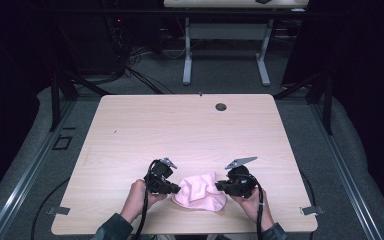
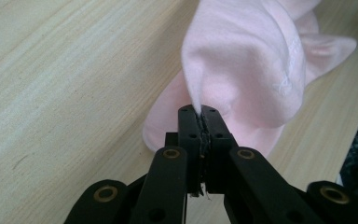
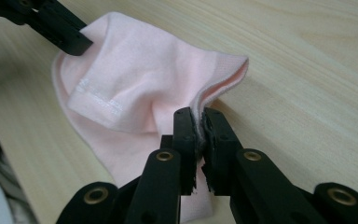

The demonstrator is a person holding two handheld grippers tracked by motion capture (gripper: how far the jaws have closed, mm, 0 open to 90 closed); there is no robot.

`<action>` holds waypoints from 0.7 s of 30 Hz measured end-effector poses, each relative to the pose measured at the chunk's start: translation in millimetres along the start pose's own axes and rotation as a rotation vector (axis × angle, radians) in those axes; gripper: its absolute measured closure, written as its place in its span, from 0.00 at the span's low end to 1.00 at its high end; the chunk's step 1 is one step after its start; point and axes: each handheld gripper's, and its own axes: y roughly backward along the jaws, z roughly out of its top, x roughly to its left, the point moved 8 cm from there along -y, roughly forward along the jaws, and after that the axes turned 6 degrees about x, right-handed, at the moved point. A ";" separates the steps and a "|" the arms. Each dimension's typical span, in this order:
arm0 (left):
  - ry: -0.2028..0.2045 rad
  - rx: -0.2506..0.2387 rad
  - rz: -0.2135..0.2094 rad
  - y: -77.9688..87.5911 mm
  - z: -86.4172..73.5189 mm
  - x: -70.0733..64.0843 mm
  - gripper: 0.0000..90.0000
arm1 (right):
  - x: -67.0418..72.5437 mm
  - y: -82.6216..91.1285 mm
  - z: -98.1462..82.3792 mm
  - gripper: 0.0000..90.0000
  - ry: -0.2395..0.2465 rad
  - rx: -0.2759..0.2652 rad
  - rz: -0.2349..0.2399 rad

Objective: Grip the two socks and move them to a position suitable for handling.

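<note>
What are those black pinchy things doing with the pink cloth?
A person is holding a two-jaw gripper in each hand at a wooden table. Both grippers are pinching the same pink cloth, which looks like a small garment. The left gripper is shut on one edge, and the right gripper is shut on the opposite edge. The cloth sits bunched near the person's side of the table, partly lifted where the jaws grip it.

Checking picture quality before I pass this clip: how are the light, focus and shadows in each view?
High view: table evenly lit, surroundings dark, pink cloth small and soft. Left gripper view: left gripper sharp where it pinches the cloth, far cloth blurred, slightly overexposed. Right gripper view: right gripper in focus on the cloth's edge, soft shadow beneath the fold, no glare.
</note>
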 end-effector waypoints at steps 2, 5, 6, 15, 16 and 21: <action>0.001 -0.003 -0.007 5.3 0.7 -0.3 0.98 | 5.1 9.6 0.3 0.94 -0.007 -0.015 -0.001; 0.001 -0.011 -0.016 12.0 2.1 -1.2 0.98 | 10.5 19.9 1.0 0.94 -0.014 -0.035 0.009; 0.002 -0.017 -0.019 15.5 3.1 -1.9 0.98 | 13.3 24.6 1.0 0.94 -0.013 -0.037 0.011; 0.023 0.081 -0.092 21.3 5.3 5.3 0.98 | 26.8 40.0 -8.1 0.94 -0.060 -0.029 0.039; 0.024 0.102 -0.096 18.9 5.4 7.4 0.98 | 25.9 38.1 -9.7 0.93 -0.073 -0.027 0.044; 0.024 0.140 -0.095 8.5 8.5 14.1 0.98 | 20.1 21.7 -21.7 0.93 -0.112 0.013 0.039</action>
